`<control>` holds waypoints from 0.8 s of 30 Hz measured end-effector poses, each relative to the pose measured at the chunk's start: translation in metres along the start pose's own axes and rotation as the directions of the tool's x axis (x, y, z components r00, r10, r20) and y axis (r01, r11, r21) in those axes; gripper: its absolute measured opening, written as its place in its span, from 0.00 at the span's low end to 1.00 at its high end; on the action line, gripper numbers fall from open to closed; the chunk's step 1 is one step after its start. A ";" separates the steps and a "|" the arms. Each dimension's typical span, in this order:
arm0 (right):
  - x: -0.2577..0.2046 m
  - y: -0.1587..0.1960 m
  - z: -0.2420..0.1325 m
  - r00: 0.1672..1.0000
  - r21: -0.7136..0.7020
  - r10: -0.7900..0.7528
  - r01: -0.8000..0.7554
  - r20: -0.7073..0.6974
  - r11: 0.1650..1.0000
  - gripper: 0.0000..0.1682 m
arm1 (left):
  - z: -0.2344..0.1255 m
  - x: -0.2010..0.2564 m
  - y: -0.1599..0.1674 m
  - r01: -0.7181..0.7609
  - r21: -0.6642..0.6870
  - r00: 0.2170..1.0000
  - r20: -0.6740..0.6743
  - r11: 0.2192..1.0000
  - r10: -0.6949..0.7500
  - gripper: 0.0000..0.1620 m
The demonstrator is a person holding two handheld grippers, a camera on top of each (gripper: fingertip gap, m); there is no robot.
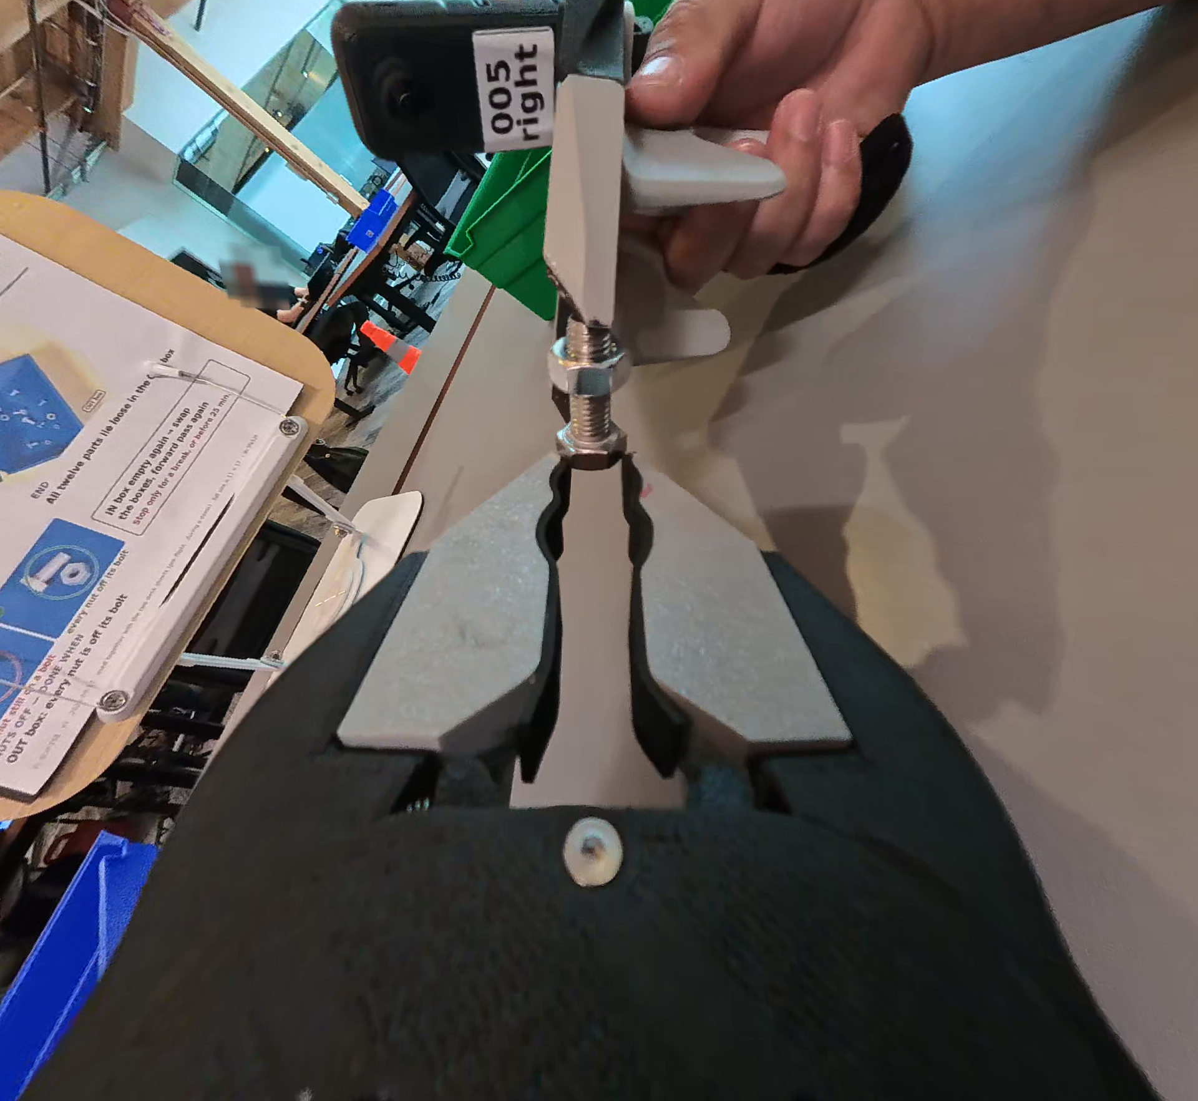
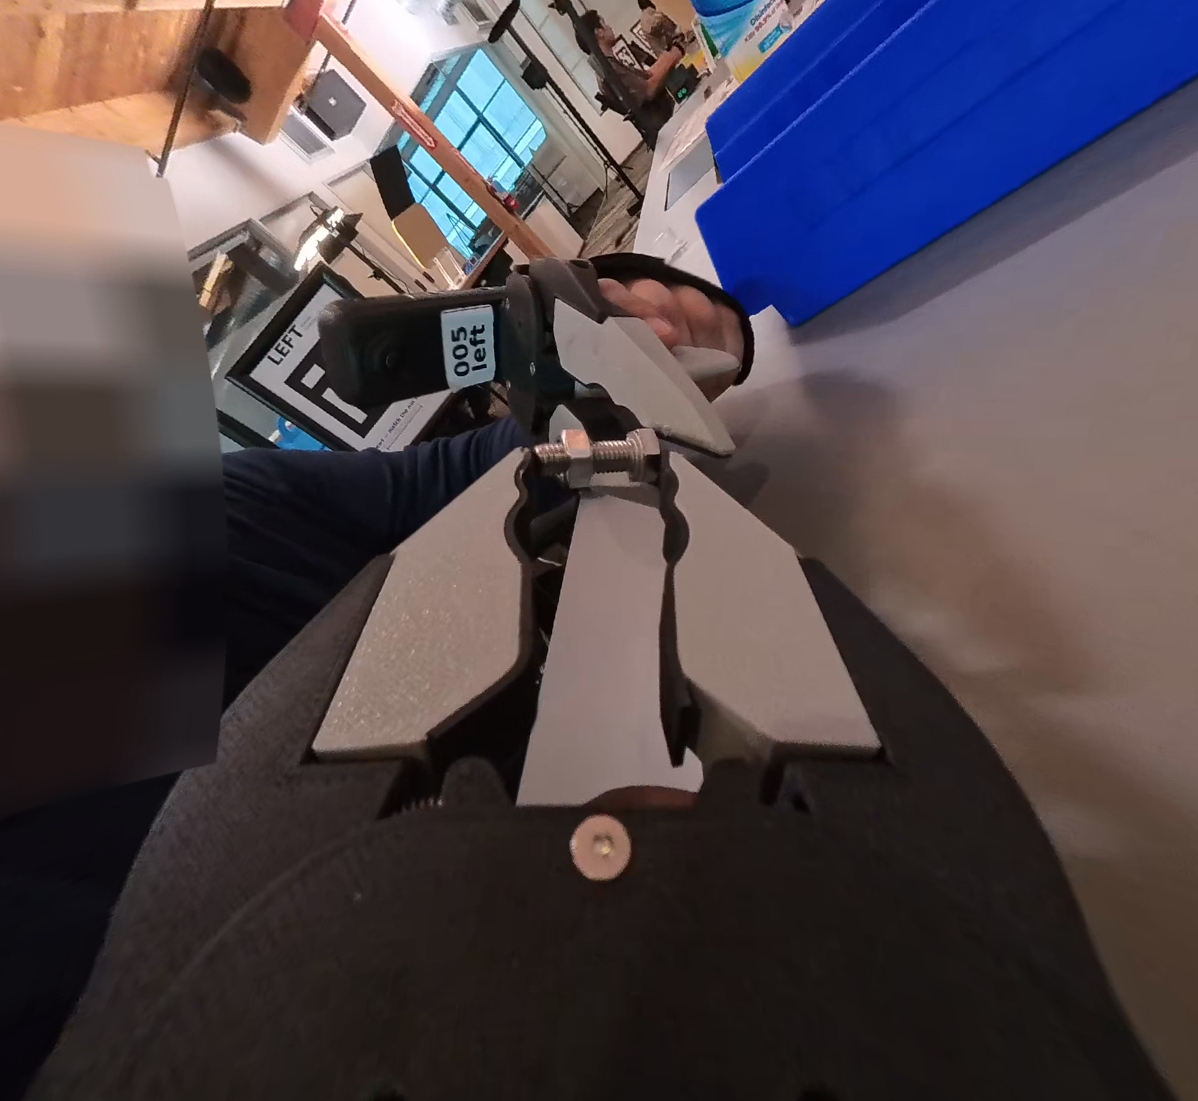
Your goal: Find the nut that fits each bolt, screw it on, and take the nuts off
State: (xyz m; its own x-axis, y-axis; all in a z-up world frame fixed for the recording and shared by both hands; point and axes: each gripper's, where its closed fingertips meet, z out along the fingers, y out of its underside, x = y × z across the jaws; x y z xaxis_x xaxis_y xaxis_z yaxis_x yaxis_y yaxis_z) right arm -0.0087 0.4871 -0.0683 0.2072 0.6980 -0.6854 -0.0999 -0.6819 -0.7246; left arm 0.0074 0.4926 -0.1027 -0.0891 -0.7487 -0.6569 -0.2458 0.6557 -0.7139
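**One bolt held in mid-air between two claws, nut partway along the thread**

The pale grey tabletop (image 1: 972, 357) fills the right of both views. A blue bin (image 2: 940, 117) stands on it toward the far edge in the right wrist view, and a green bin (image 1: 512, 227) shows behind the right claw in the left wrist view. A printed instruction sheet on a wooden board (image 1: 129, 486) stands to the left.

The left claw (image 1: 591, 464) is narrowed onto the hexagonal head of the bolt (image 1: 587, 415), gripping it at its very tips. The right claw (image 2: 593, 473) reaches across the bolt's length, with one tip at the free end and the other by the head; it appears closed on the bolt, though exactly which part it pinches is hard to make out. A hand (image 1: 778, 98) works the right claw's trigger.

The nut (image 1: 588, 368) sits on the thread, well short of the head, with bare thread on both sides.

Judging progress: this pair is matched and engaged, but the pictures cannot say whether the nut is going on or coming off. The bins' contents are hidden, so how many pairs remain is unknown.
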 end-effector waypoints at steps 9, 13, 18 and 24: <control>0.001 -0.001 -0.003 1.000 0.015 0.027 -0.028 0.013 1.000 0.21 | 0.003 0.004 -0.002 0.038 0.011 0.999 -0.021 0.999 -0.038 0.18; 0.004 0.007 0.002 1.000 -0.016 0.020 -0.020 -0.009 1.000 0.21 | 0.000 0.004 -0.012 0.081 0.057 0.996 -0.031 0.995 -0.080 0.12; 0.005 0.003 0.001 1.000 0.004 0.022 -0.022 -0.002 1.000 0.21 | 0.000 -0.001 -0.012 0.077 0.046 0.997 -0.004 0.996 -0.076 0.10; 0.000 -0.007 -0.005 1.000 0.034 0.002 -0.002 0.000 0.999 0.24 | -0.002 -0.009 -0.009 0.170 0.041 0.985 -0.007 0.985 -0.170 0.10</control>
State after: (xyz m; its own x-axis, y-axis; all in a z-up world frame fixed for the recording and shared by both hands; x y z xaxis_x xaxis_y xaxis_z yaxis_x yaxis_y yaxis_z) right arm -0.0031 0.4904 -0.0627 0.2067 0.6968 -0.6869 -0.1336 -0.6754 -0.7253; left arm 0.0088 0.4934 -0.0896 -0.0523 -0.8500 -0.5241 -0.2173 0.5220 -0.8248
